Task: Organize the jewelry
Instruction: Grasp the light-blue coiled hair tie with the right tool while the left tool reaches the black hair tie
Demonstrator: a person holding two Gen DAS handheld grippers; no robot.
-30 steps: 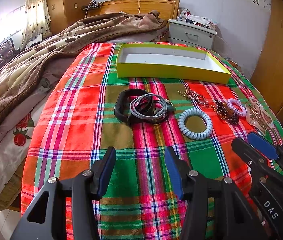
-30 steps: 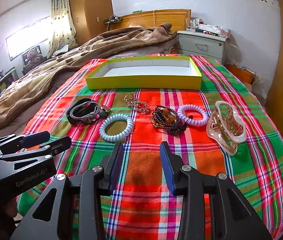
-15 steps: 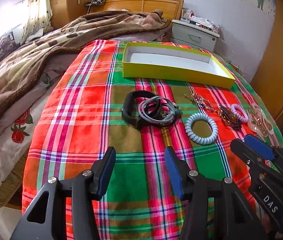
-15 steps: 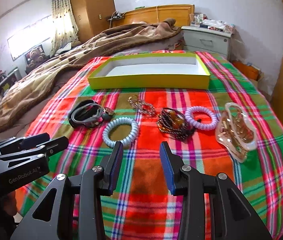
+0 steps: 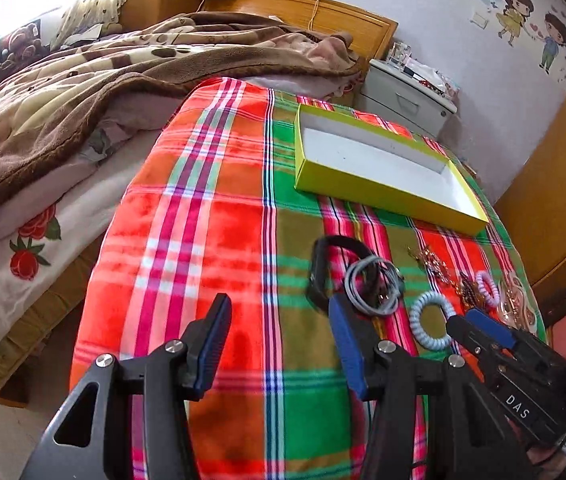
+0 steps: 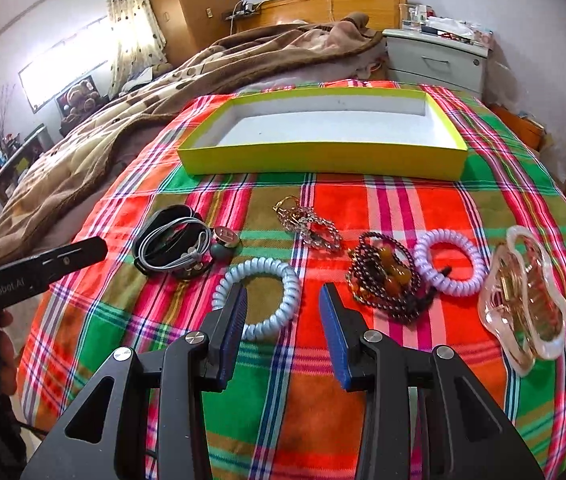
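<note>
Task judged at start: nothing is seen in the box [image 6: 323,162], its white floor bare, set at far side of plaid cloth [image 6: 403,200]. All jewelry is still laid out on cloth in a loose row nearer the cams: black band w/ grey cord [image 6: 171,244] at left, blue coil [image 6: 257,300] just beside it, chain [image 6: 309,224] further back, bead bracelet [image 6: 383,276] touching purple coil [image 6: 451,264], clear claw clip [image 6: 523,300] at far right. R gripper [image 6: 283,320] is held w/ jaws spread wide, nothing between pads, poised over near edge of blue coil; whether the left pad touches coil can't be told. L gripper [image 5: 279,340] is also spread apart & empty, held over cloth just left of black band; in its view R gripper is seen at lower right near blue coil [image 5: 431,324]. No item is gripped by either tool. Left to do, as judged: every one of the 6 pieces to be picked & put in box. Blue coil looks likely as first pick for R, black band for L, but that's a guess. Chain & beads may snag or drape when lifted
</note>
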